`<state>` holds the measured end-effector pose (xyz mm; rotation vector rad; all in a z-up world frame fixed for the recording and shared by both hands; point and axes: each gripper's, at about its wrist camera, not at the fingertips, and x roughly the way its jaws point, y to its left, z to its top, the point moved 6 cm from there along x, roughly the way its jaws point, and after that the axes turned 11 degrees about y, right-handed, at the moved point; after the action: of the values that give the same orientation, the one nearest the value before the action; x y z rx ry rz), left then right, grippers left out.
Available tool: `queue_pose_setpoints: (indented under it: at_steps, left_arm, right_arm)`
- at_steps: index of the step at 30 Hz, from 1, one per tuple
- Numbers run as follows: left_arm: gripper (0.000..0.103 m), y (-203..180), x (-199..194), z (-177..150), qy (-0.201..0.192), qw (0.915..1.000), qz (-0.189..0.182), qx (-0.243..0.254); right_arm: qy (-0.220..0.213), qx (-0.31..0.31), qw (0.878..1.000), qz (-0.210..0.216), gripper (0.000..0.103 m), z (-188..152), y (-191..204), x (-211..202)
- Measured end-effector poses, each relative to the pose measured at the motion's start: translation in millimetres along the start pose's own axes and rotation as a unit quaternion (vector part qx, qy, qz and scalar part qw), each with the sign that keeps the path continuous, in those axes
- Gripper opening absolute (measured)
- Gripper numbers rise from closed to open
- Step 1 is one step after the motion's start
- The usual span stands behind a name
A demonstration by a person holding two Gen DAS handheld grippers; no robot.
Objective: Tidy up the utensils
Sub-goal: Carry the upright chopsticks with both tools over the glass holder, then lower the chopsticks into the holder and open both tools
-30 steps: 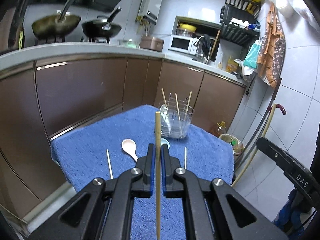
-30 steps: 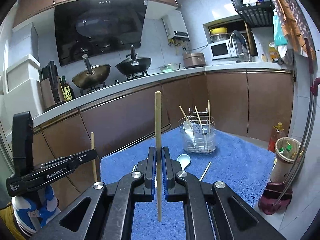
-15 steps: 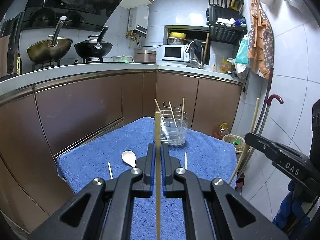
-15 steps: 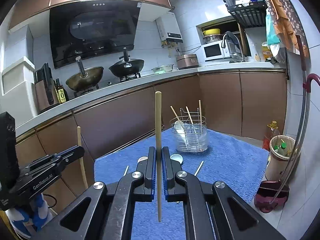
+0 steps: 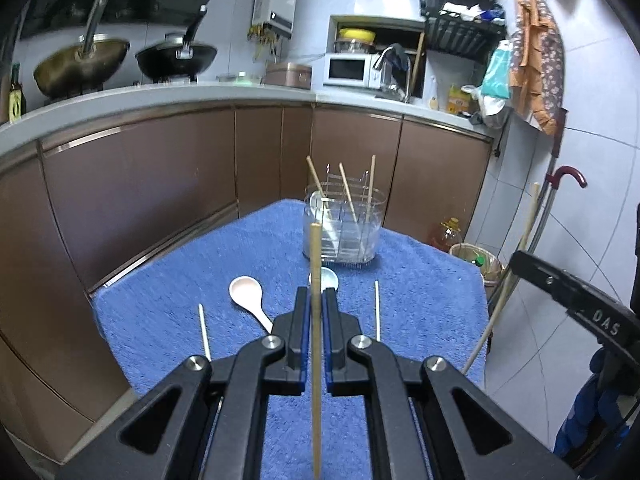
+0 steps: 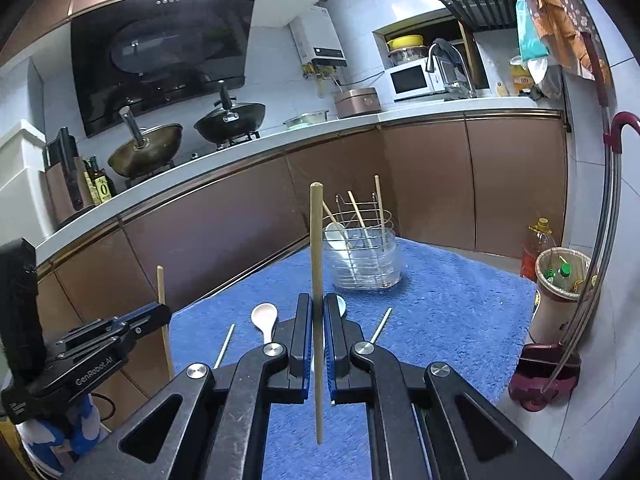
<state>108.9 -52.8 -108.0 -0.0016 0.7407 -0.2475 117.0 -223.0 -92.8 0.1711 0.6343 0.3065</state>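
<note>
Each tool is clamped on one wooden chopstick held upright. The left tool (image 5: 316, 308) grips its chopstick (image 5: 315, 264) part-way along the shaft, with a length showing both above and below the jaws; the right tool (image 6: 317, 312) grips the other chopstick (image 6: 316, 240) the same way. Both hang in front of the wire holder (image 5: 344, 224), which stands at the far end of the blue towel (image 5: 160, 300) covering the worktop and already has three chopsticks and a spoon leaning in it.

Between the holder and the tools lie a white spoon (image 5: 248, 294), a second pale spoon (image 5: 329, 278) partly hidden behind the left tool, and two thin sticks (image 5: 204, 330) (image 5: 376, 310), one to each side.

The chopsticks look light, stiff and smooth, so a narrow pinch may let them pivot or slide; a grip near the middle, as here, should keep them steady, and the lower end ought to be aimed into a gap in the holder before letting go. The spoons look like ceramic or plastic, I cannot tell which, and would best be taken by the handle, gently, since the bowl is rounded and could slip.
</note>
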Motion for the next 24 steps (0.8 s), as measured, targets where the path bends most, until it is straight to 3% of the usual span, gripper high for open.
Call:
queue_pose_setpoints:
  at_steps: [6,17,24]
  left_arm:
    - [0.005,10,27,41,-0.011,0.9997,-0.015,-0.012]
    - [0.005,16,66,199,-0.108,0.9904,-0.054,-0.067]
    - [0.005,17,105,262,-0.150,0.9836,-0.050,-0.087]
  right_arm:
    - [-0.010,-0.016,1.000,-0.004,0.006,39,-12,23]
    - [-0.105,-0.041,0.994,-0.003,0.006,158,-26,68]
    - [-0.122,-0.048,0.991,-0.018,0.006,191,-38,114]
